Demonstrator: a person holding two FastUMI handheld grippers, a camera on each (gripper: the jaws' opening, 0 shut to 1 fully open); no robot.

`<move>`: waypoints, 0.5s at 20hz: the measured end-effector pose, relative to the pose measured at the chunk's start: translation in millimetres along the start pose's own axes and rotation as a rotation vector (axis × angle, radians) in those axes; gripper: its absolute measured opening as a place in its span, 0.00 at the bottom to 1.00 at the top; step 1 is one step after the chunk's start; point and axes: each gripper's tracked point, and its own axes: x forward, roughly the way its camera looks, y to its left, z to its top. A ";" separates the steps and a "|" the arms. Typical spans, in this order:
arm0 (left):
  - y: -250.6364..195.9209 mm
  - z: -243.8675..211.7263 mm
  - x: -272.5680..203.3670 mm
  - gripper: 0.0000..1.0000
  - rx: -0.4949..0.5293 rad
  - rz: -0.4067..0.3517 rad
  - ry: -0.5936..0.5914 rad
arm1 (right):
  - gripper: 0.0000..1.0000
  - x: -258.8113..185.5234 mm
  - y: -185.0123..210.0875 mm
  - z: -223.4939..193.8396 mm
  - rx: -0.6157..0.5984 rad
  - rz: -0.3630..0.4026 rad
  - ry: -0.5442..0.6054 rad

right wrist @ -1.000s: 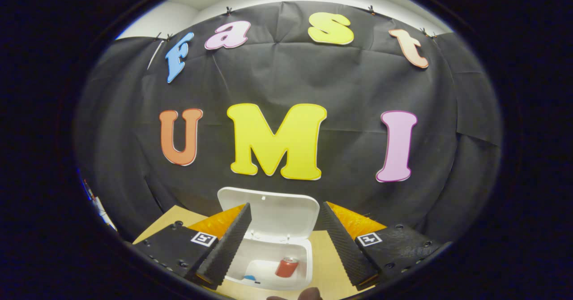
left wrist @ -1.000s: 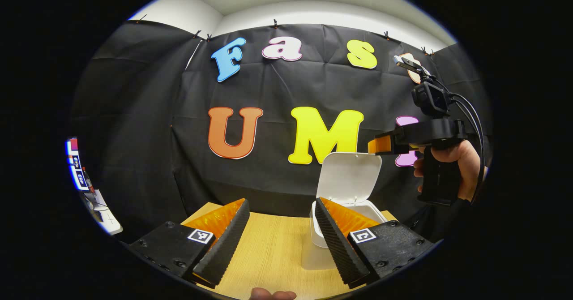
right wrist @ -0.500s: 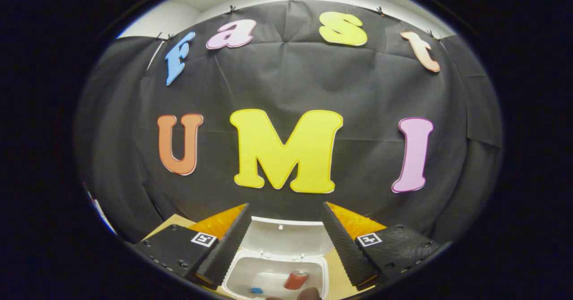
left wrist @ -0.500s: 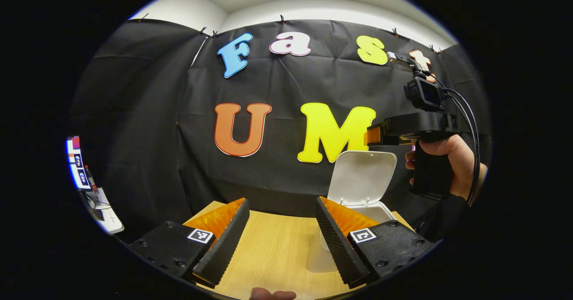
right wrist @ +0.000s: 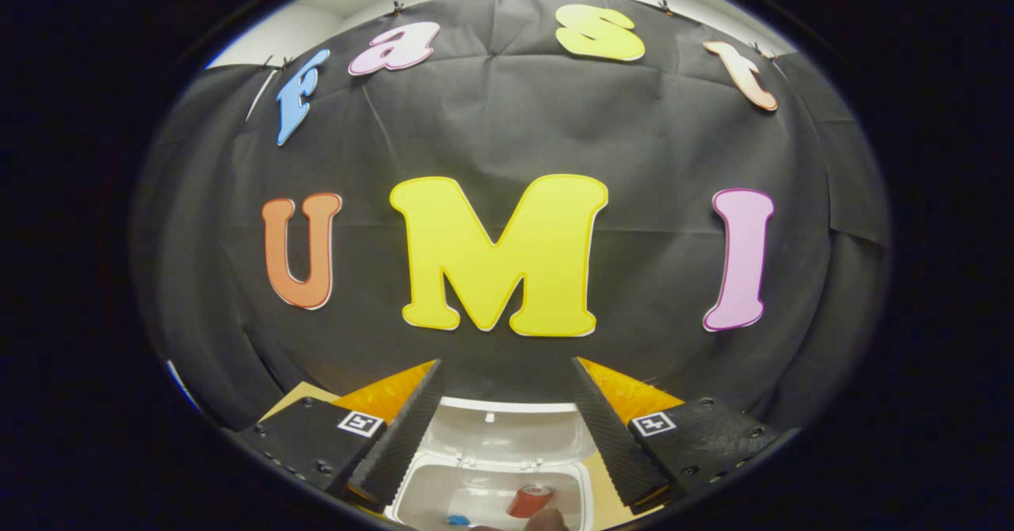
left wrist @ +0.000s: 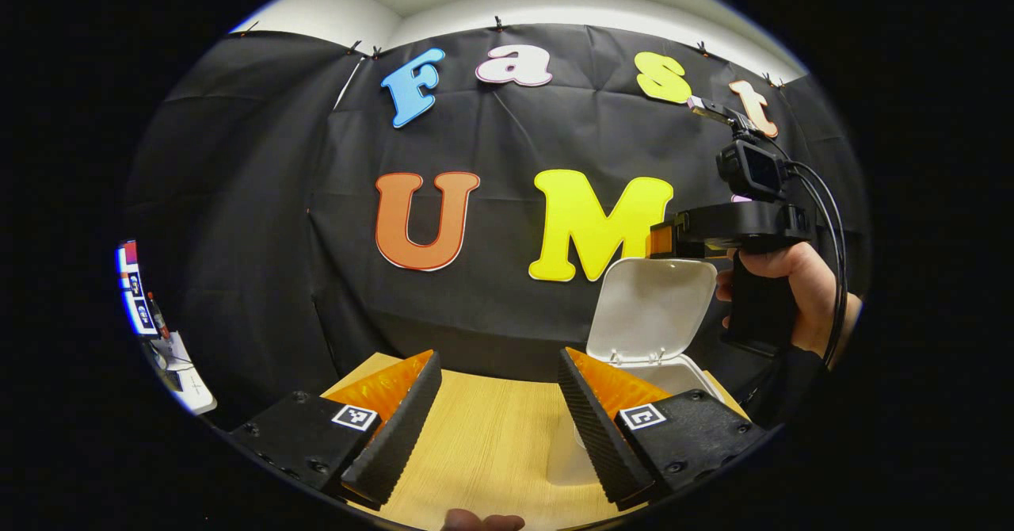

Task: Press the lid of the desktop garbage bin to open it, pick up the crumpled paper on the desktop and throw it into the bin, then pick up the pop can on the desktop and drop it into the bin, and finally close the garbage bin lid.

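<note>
The garbage bin sits open on the counter, its white lid tipped up and back against the booth's black wall. In the right gripper view the pop can lies on its side on the bin's floor, with a small blue scrap beside it that is too cut off to identify — the bin's near rim runs off the bottom edge. The crumpled paper can't be made out. The right gripper hangs just above the bin's mouth, jaws spread wide and holding nothing; the left gripper view shows it level with the lid's top edge, a hand on its grip. The left gripper hovers over bare counter left of the bin — jaws spread too, its right finger hiding part of the bin's body.
</note>
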 end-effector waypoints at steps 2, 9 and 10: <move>-1.3 1.3 0.6 0.95 0.006 -0.004 -0.004 | 0.97 -1.1 0.0 -1.4 0.005 0.002 0.005; -7.3 6.0 -11.0 0.95 0.007 -0.028 -0.017 | 0.98 -24.5 -4.4 -12.7 0.035 0.000 0.040; -7.9 7.2 -15.2 0.95 0.004 -0.033 -0.020 | 0.98 -31.1 -4.3 -16.1 0.039 -0.001 0.044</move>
